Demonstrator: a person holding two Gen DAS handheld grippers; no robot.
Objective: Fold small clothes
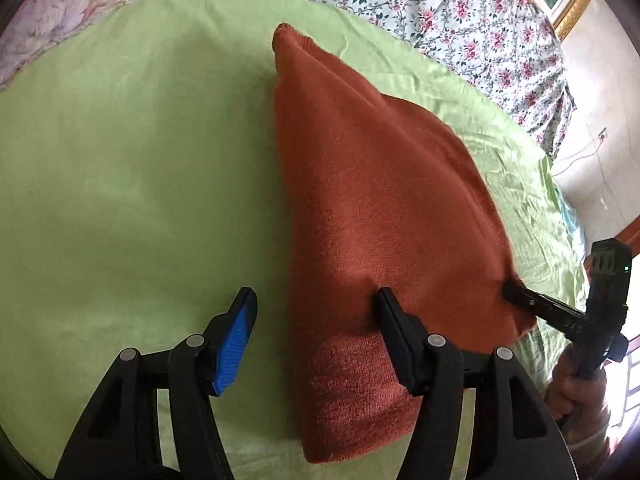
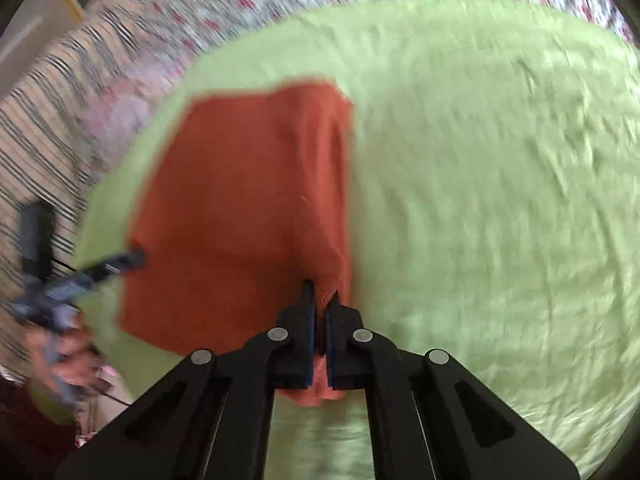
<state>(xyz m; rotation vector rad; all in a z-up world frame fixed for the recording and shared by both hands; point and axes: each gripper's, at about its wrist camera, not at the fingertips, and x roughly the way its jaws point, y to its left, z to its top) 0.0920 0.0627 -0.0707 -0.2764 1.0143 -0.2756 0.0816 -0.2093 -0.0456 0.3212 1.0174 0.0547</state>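
One rust-orange knitted garment (image 1: 372, 200) lies folded on one light green sheet (image 1: 132, 160) spread over a bed, with one floral-printed bedcover (image 1: 440, 12) beyond the sheet's far edge. Two black tongs work at its near end. The left tongs (image 1: 316, 300) stand open: one blue-padded finger (image 1: 236, 340) rests over bare green sheet, apart from the cloth, while the other lies on top of the garment near its left edge, so the pads press on nothing. The right tongs (image 2: 320, 304) are closed, pinching a bunched fold at the garment's near right corner. In the right wrist view, which is blurred, one hand (image 2: 64, 356) shows at the left, holding the left tool. One gold picture frame (image 1: 572, 4) hangs on the wall.
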